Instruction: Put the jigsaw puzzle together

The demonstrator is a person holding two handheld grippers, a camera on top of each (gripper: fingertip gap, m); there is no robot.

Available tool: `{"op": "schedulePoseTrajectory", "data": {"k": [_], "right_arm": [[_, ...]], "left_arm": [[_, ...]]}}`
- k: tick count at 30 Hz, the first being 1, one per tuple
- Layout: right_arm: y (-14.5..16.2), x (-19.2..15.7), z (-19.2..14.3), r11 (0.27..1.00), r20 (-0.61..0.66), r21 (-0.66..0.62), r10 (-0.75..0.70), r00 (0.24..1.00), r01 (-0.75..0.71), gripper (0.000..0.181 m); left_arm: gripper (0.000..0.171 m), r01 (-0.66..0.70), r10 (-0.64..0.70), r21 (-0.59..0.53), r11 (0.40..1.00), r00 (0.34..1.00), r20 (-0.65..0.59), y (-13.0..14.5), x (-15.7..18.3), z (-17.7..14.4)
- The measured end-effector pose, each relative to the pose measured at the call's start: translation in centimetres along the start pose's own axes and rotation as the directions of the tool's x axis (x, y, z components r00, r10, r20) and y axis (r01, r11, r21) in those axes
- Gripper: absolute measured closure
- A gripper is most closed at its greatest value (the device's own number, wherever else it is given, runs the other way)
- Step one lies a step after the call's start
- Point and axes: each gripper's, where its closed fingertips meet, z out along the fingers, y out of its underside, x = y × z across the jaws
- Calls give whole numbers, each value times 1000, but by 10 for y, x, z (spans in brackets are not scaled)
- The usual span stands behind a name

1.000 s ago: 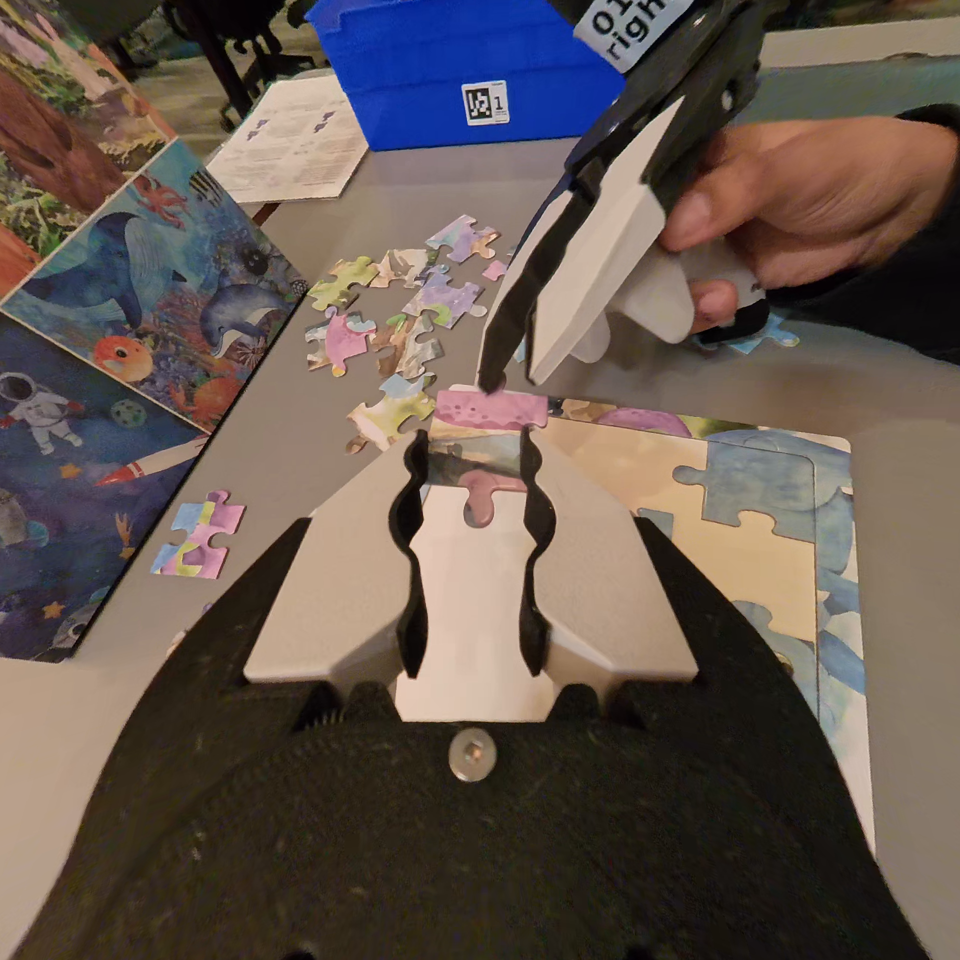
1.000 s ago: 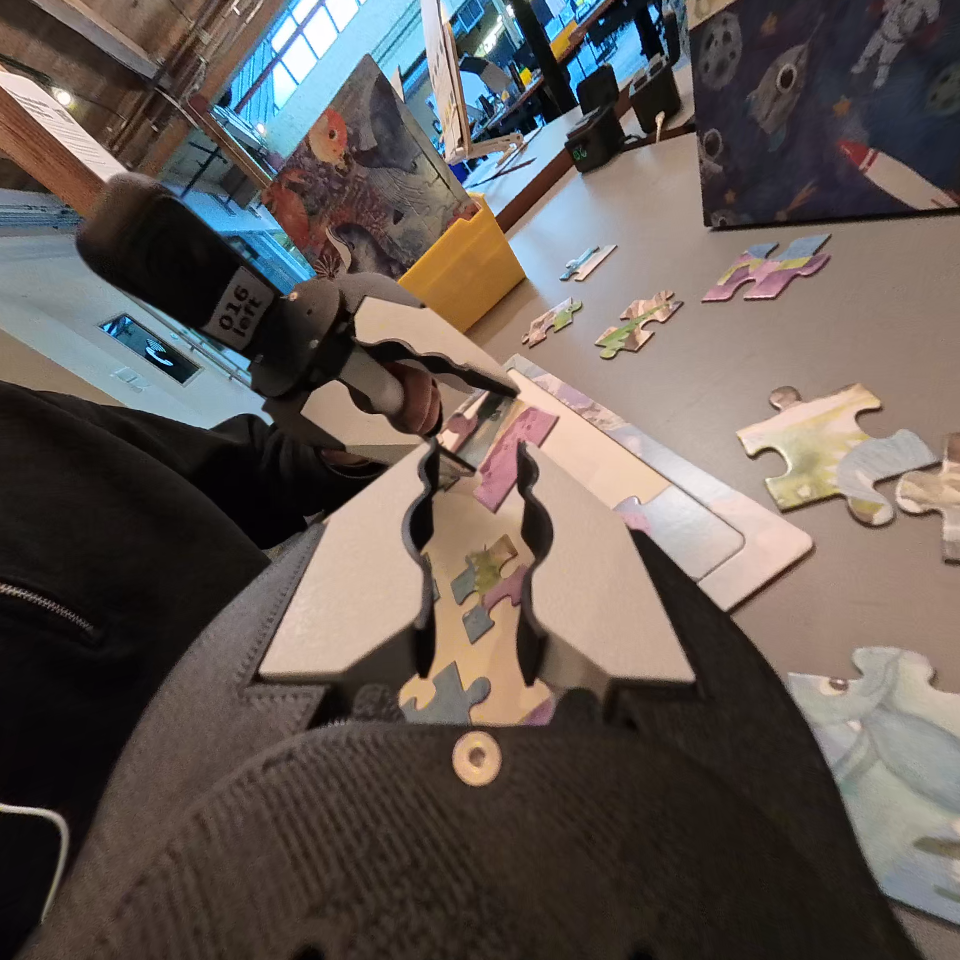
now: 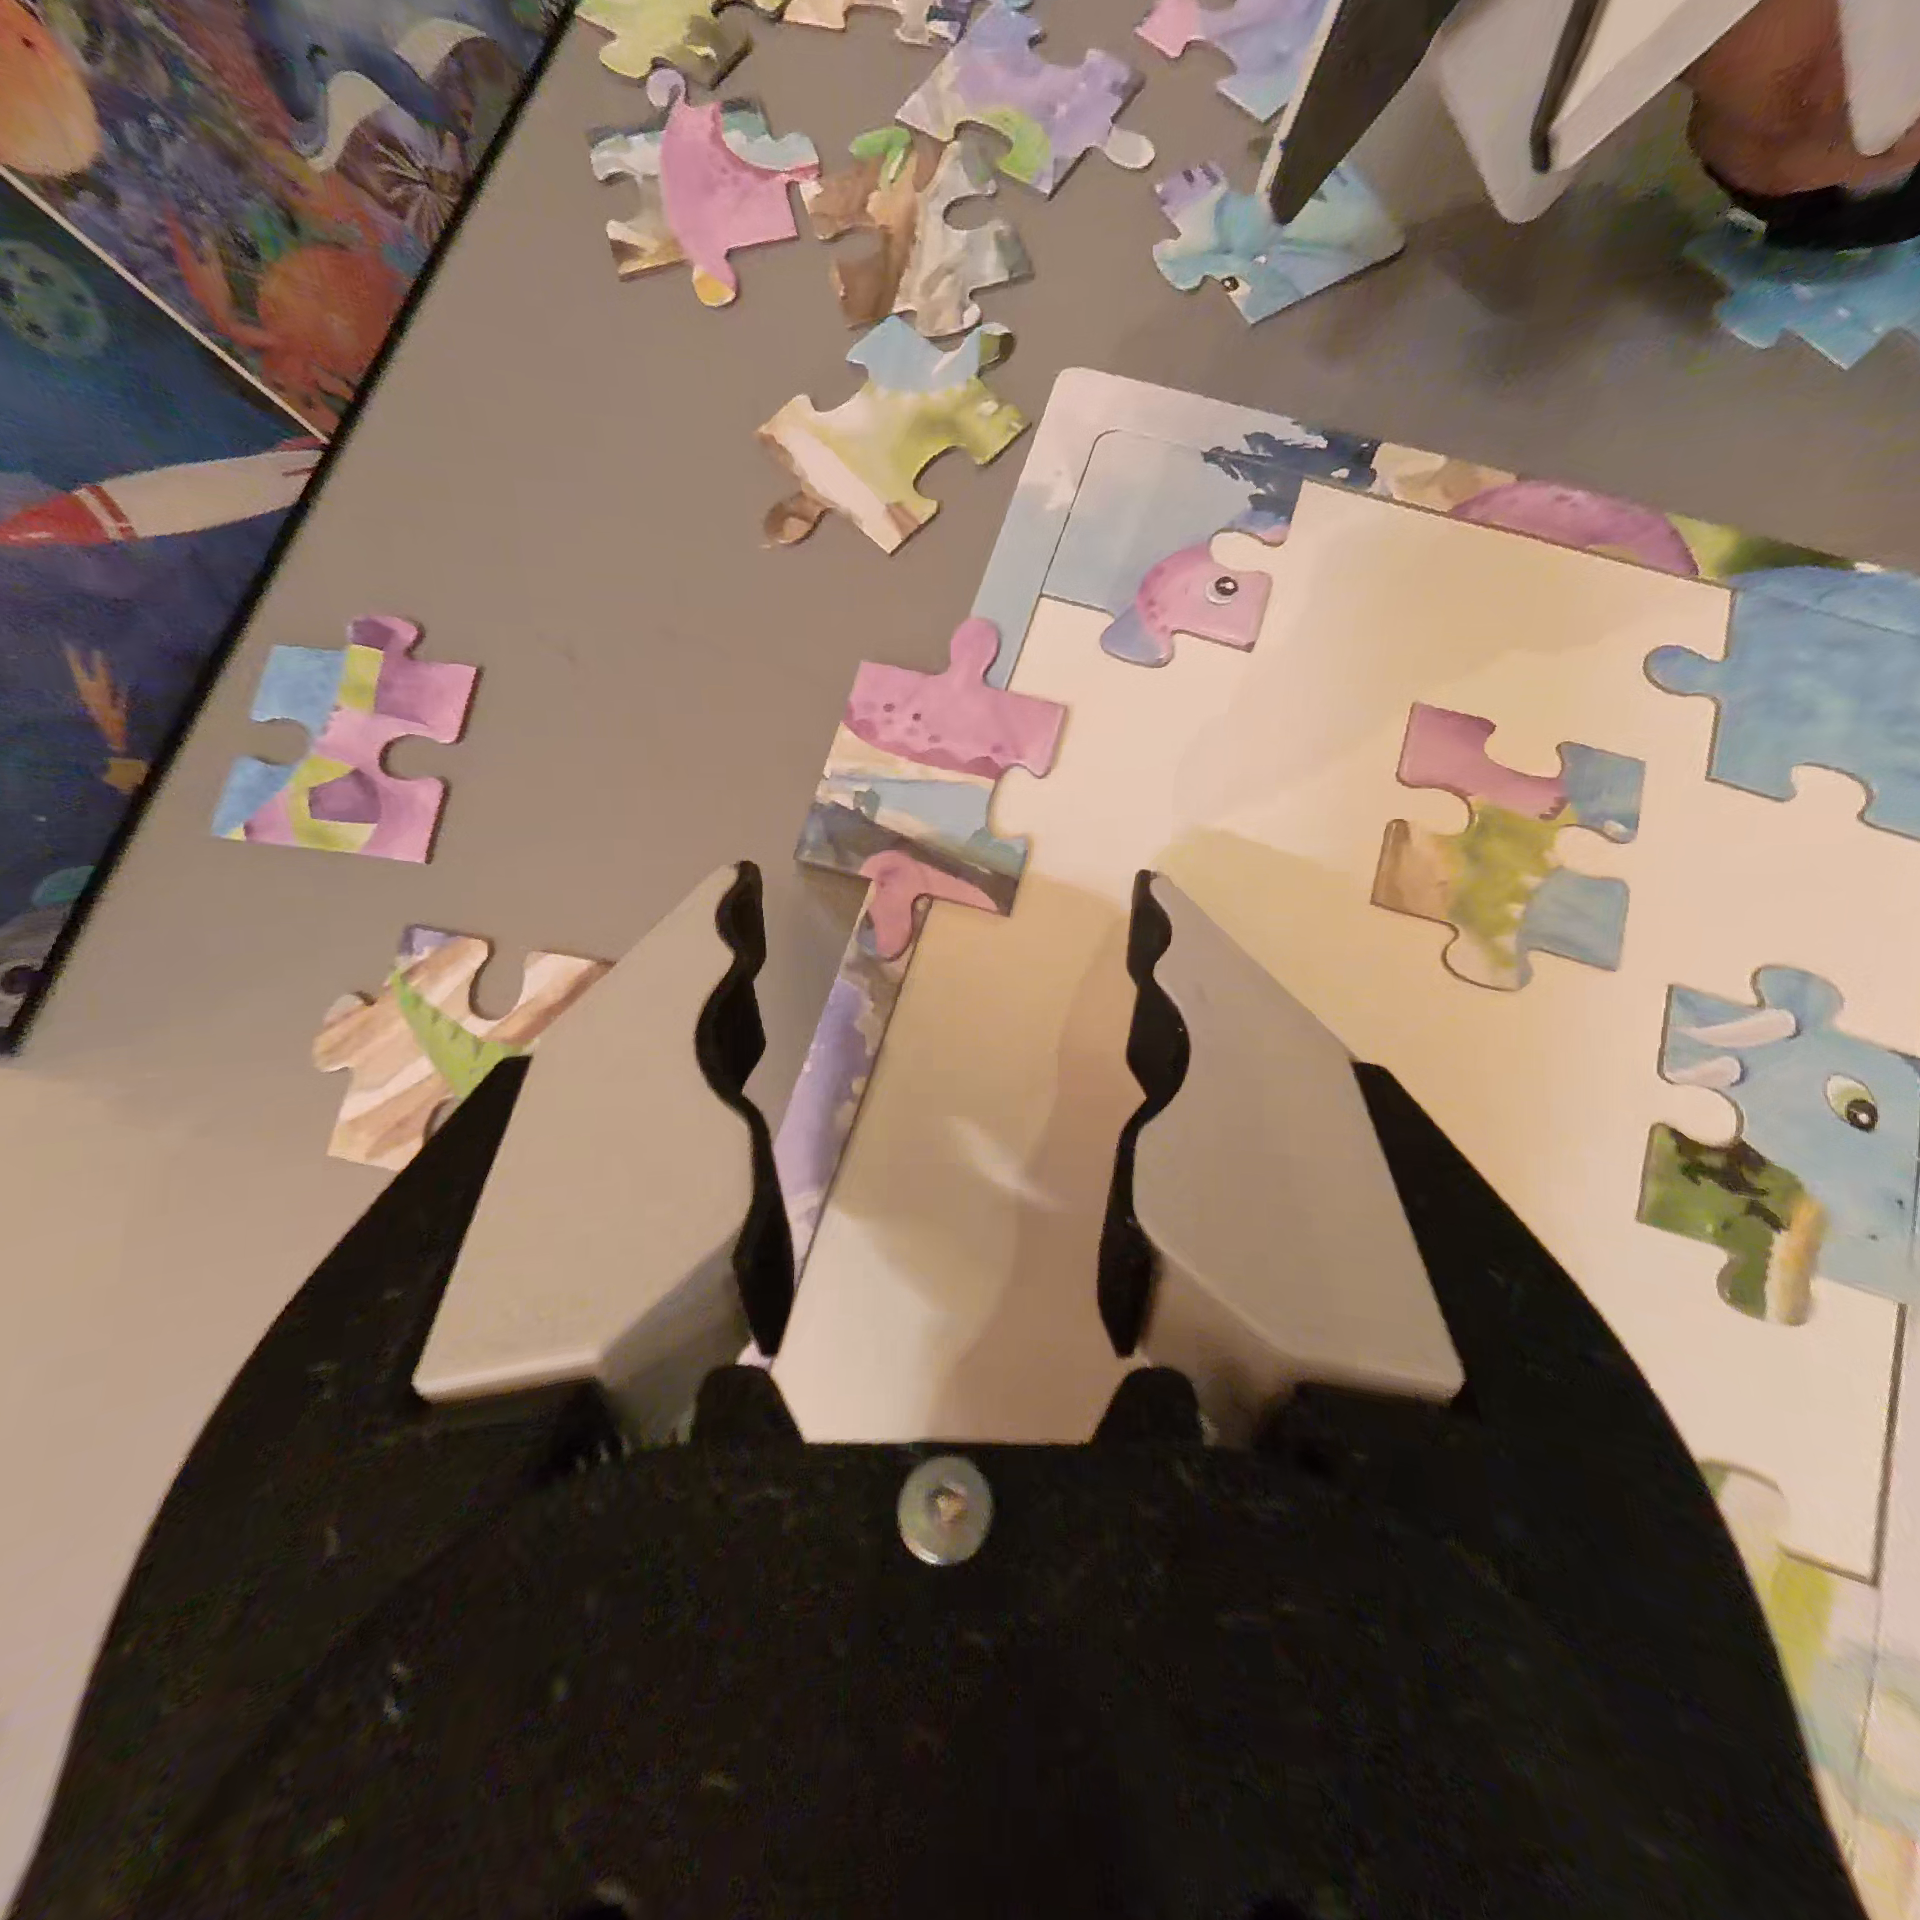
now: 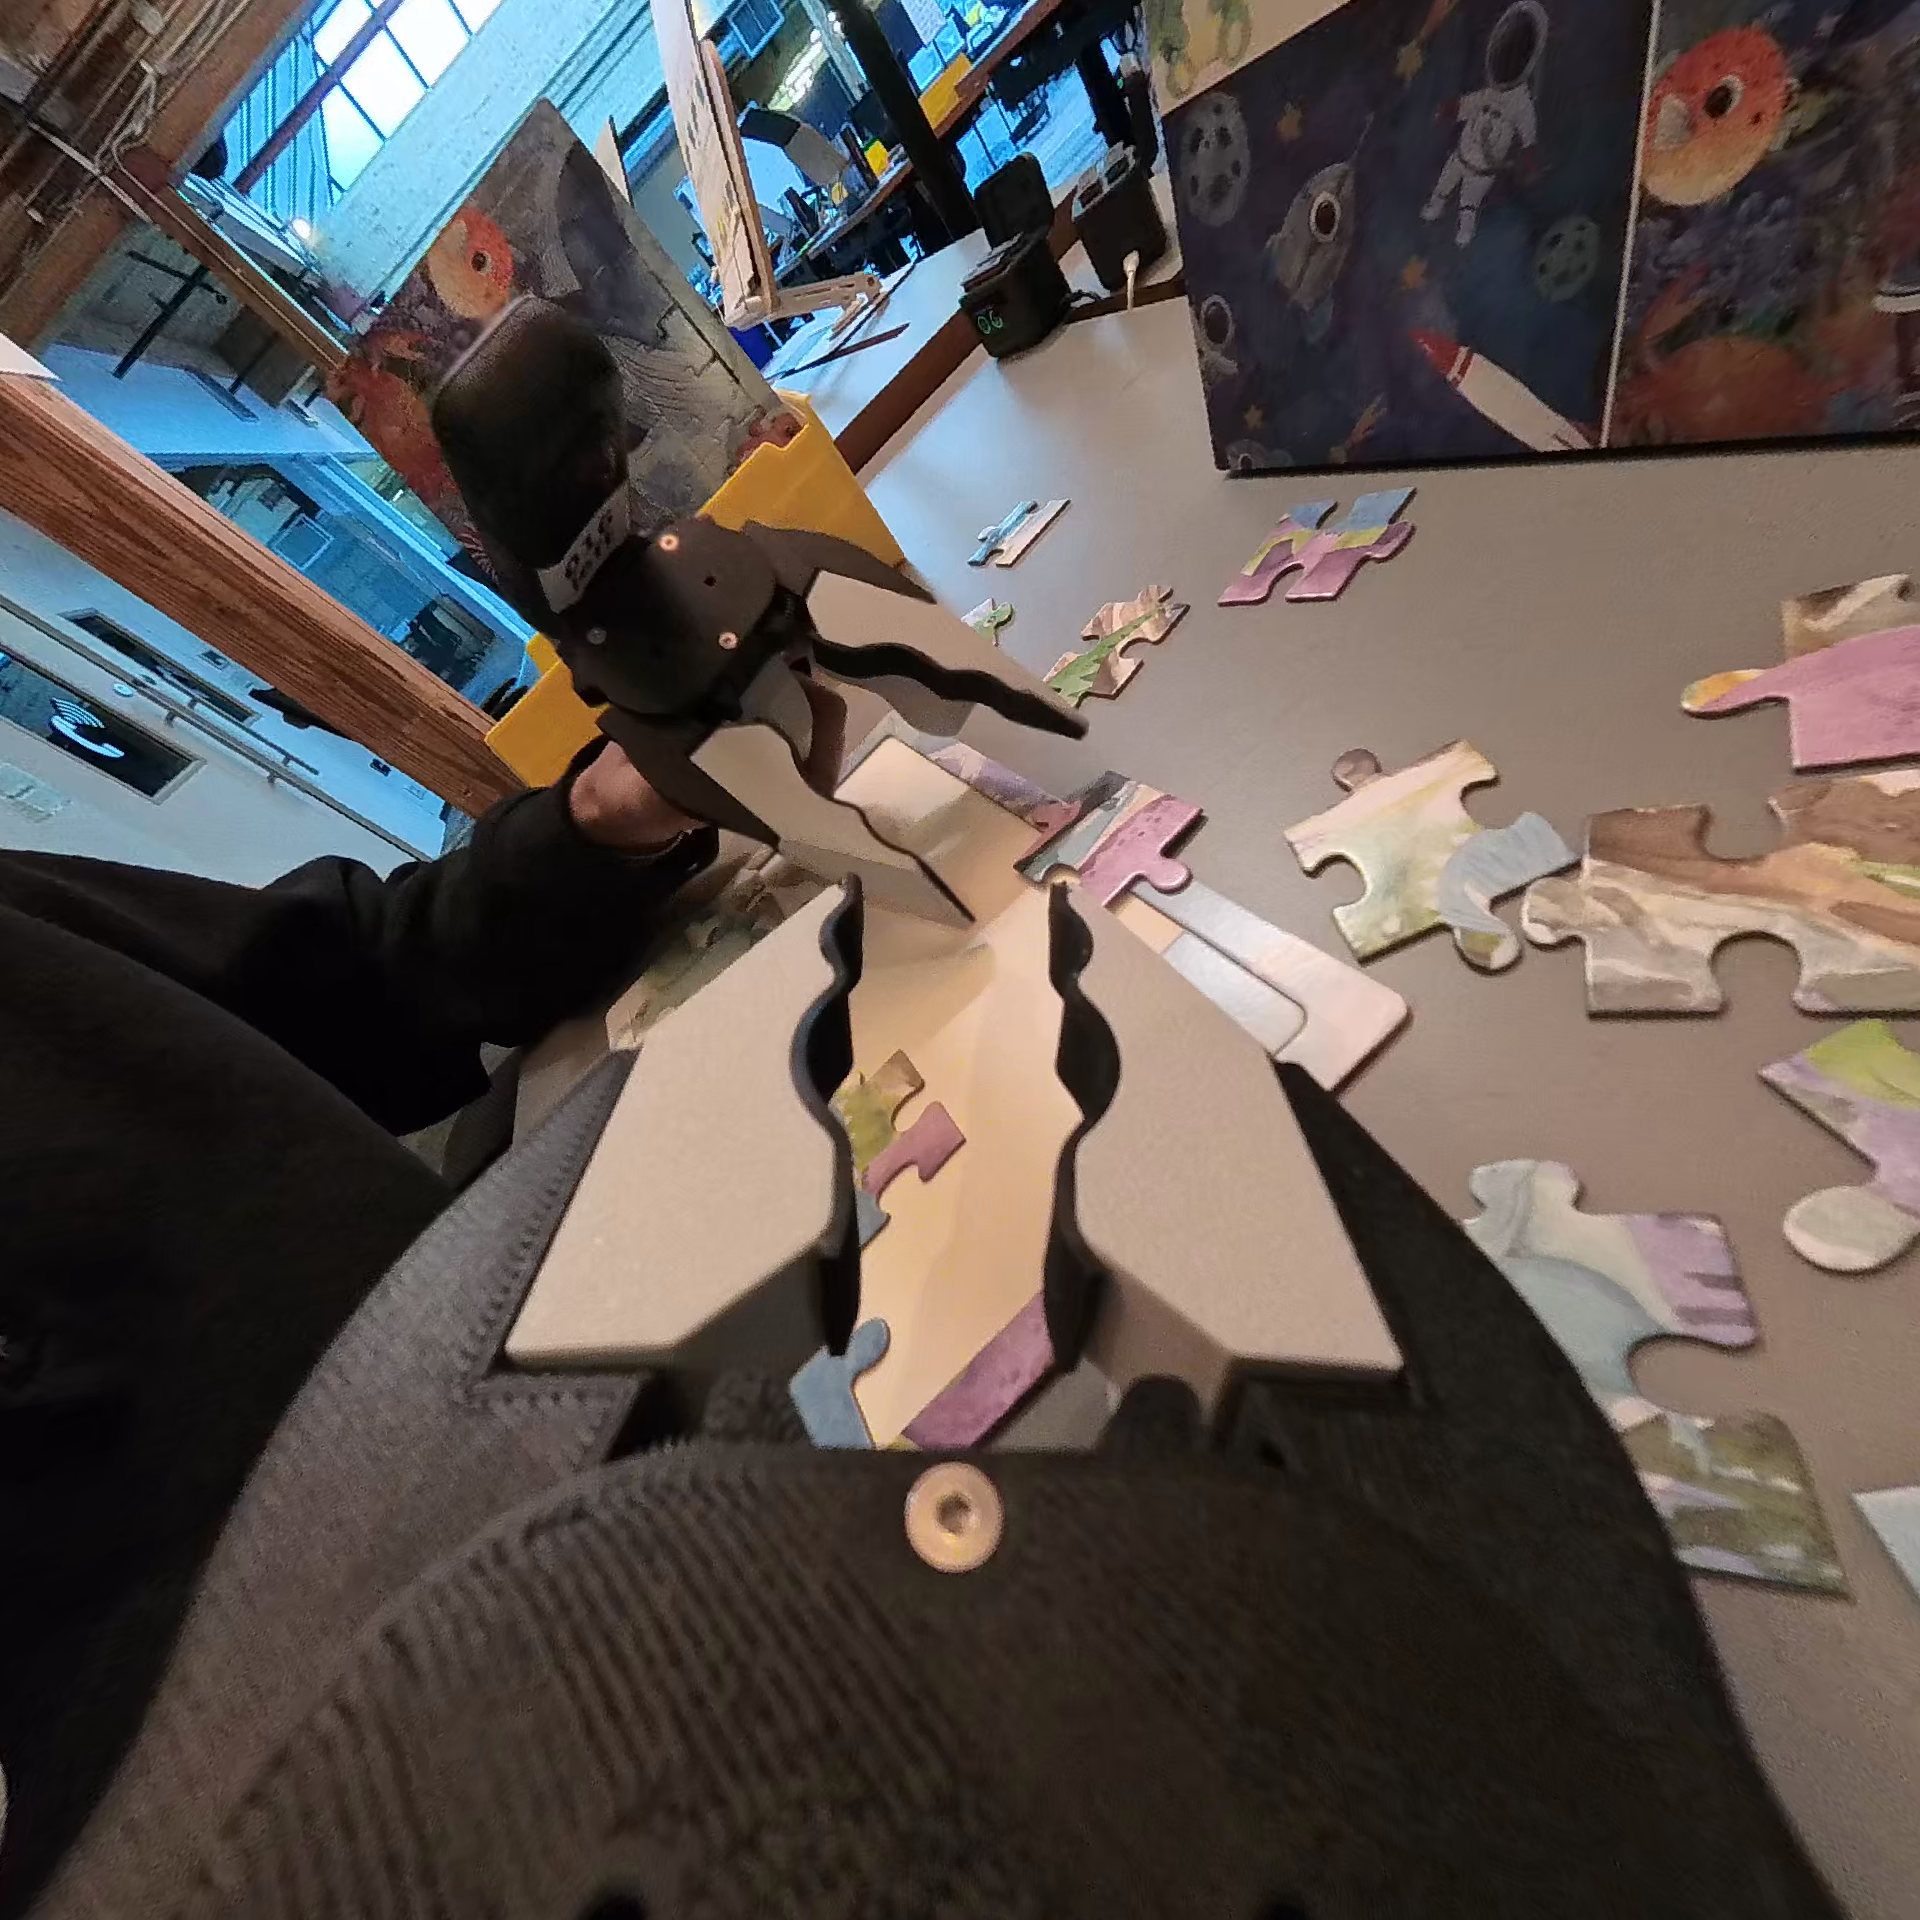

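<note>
The puzzle tray [image 3: 1195, 790] lies on the grey table with a few pieces set in it, one a pink dinosaur-head piece [image 3: 1184, 592] at the far left corner. A pink and blue piece [image 3: 935, 769] lies askew across the tray's left rim, also in the right wrist view [image 4: 1132, 842]. My left gripper [image 3: 940, 883] is open and empty just behind that piece; it shows in the right wrist view [image 4: 1023, 821]. My right gripper [image 4: 956, 899] is open and empty above the tray. In the left wrist view it [image 3: 1408, 187] hovers over a blue loose piece [image 3: 1268, 239].
Loose pieces lie on the table left of and beyond the tray [image 3: 343, 738] [image 3: 894, 436] [image 3: 717, 177] [image 4: 1403, 852]. Picture boards stand along the left edge [image 3: 156, 416] [image 4: 1455, 260]. A yellow bin [image 4: 800, 488] is behind. A person's black sleeve [image 4: 312, 987] is at the left.
My left gripper has opened wider, let go of the pink and blue piece and drawn back. My right gripper has moved away from that piece toward the far loose pieces.
</note>
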Motion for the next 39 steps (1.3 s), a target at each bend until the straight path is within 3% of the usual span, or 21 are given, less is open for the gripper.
{"op": "schedulePoseTrajectory", "data": {"k": [7,10,13,19,31,39], "right_arm": [[-1,0,-1,1000,-7,4,-7,1000,7,147],[-2,2,-2,1000,-13,10,-7,1000,7,148],[-3,3,-3,1000,-14,17,-2,1000,2,148],[-4,3,-4,1000,-13,20,-4,1000,4,148],[-5,5,-5,1000,-24,21,-8,1000,8,148],[-14,7,-14,998,-50,61,-30,998,33,151]], "left_arm": [[95,55,-55,-3,999,998,-45,-1,-3,17],[118,62,-61,7,998,997,-47,-2,-5,15],[126,56,-55,8,998,998,-43,-2,-4,14],[126,28,-27,27,999,999,-19,-4,-4,10],[126,-59,57,170,984,998,16,-30,6,-12],[126,-42,31,126,991,996,86,-15,-23,-15]]}}
